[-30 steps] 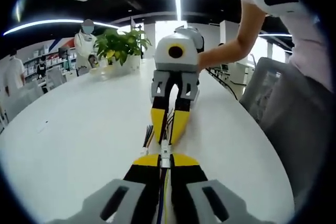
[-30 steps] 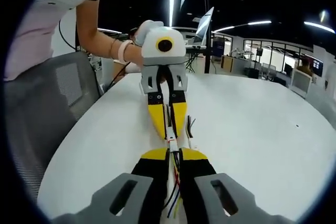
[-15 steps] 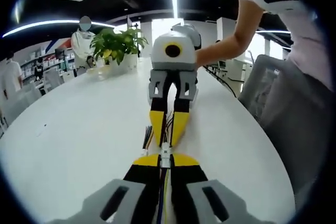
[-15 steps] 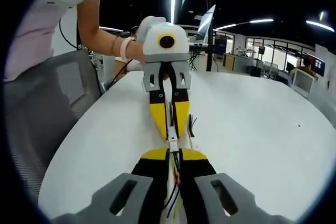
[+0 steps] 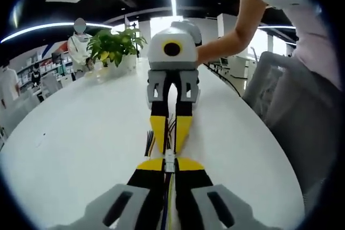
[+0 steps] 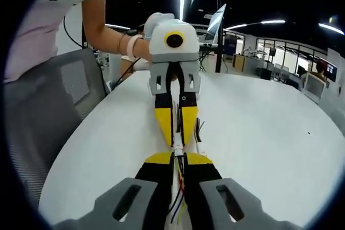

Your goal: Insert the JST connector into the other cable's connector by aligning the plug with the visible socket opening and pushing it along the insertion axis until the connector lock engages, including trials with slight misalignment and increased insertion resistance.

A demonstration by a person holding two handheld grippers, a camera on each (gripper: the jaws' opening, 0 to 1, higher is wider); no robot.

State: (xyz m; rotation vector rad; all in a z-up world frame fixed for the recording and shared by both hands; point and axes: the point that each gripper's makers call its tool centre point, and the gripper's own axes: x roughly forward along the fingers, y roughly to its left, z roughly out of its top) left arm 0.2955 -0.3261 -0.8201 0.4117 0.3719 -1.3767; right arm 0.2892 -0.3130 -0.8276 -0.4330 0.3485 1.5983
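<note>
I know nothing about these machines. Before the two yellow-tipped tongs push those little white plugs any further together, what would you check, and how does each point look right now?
1. Left tongs clamped on their small white connector: ok.
2. Right tongs clamped on the other white connector: ok.
3. Both tongs facing each other in one line: ok.
4. Connectors meeting tip to tip: ok.
5. Lock engaged: cannot tell, too small.
6. Coloured wires free of the joint: cannot tell.
7. White table beneath as support: ok.
</note>
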